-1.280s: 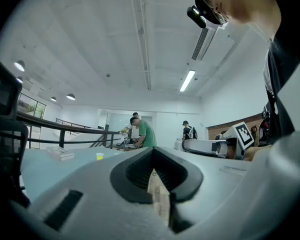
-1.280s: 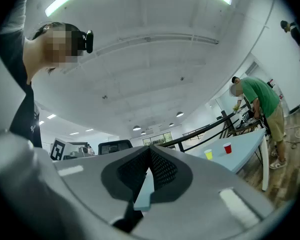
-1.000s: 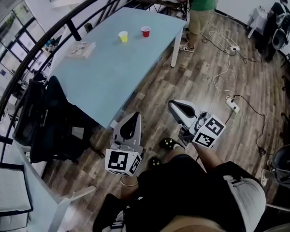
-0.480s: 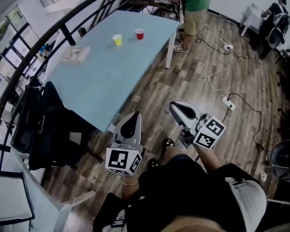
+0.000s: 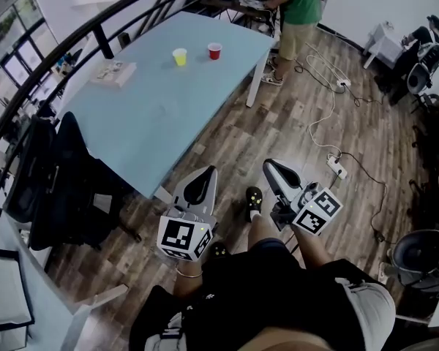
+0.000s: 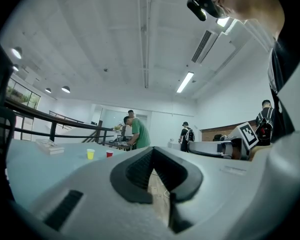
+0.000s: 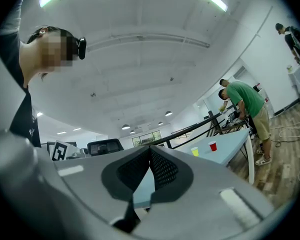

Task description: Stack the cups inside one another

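A yellow cup (image 5: 179, 56) and a red cup (image 5: 215, 50) stand upright and apart, side by side, at the far end of the light-blue table (image 5: 154, 123). Both grippers hang well short of the table, over the wood floor in front of the person. My left gripper (image 5: 206, 171) is shut and holds nothing, and so is my right gripper (image 5: 269, 165). Past the shut left gripper (image 6: 151, 150), the yellow cup (image 6: 90, 154) and red cup (image 6: 109, 154) look small and far off. Beyond the shut right gripper (image 7: 150, 148), the yellow cup (image 7: 194, 151) and red cup (image 7: 213, 146) are just as distant.
A flat book or box (image 5: 113, 72) lies on the table's left side. A black chair (image 5: 58, 181) stands at the near left corner. A person in a green shirt (image 5: 300, 6) stands past the table's far end. Cables and a power strip (image 5: 335, 165) lie on the floor at right.
The head view has shifted a little and the person's shoe now shows further forward between the grippers. Both grippers stay shut and low. The cups have not moved.
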The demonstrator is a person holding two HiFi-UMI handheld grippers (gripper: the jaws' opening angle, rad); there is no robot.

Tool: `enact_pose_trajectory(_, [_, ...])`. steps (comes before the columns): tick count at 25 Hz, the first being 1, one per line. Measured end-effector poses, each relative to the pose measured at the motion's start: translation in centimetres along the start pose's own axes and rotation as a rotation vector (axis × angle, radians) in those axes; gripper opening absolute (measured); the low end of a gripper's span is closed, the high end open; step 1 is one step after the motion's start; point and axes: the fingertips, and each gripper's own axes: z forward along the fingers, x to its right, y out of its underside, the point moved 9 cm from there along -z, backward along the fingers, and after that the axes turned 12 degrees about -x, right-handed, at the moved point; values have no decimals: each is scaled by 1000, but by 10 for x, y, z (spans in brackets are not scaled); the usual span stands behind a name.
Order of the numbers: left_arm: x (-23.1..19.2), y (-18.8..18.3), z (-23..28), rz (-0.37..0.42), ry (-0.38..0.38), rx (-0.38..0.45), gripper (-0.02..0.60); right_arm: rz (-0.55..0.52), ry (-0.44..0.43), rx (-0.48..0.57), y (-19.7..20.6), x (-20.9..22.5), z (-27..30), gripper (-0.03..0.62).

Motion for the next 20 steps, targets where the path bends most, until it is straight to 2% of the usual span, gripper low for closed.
enact_pose_trajectory(11, [-17,-7,29,-5,-66,-16,-15,4,-61,-34,-8,40,29,2])
enact_pose_trajectory(20, [-27,-16,72,-14,-107,-8,-15,16,-95,-47,-25,91,47,2])
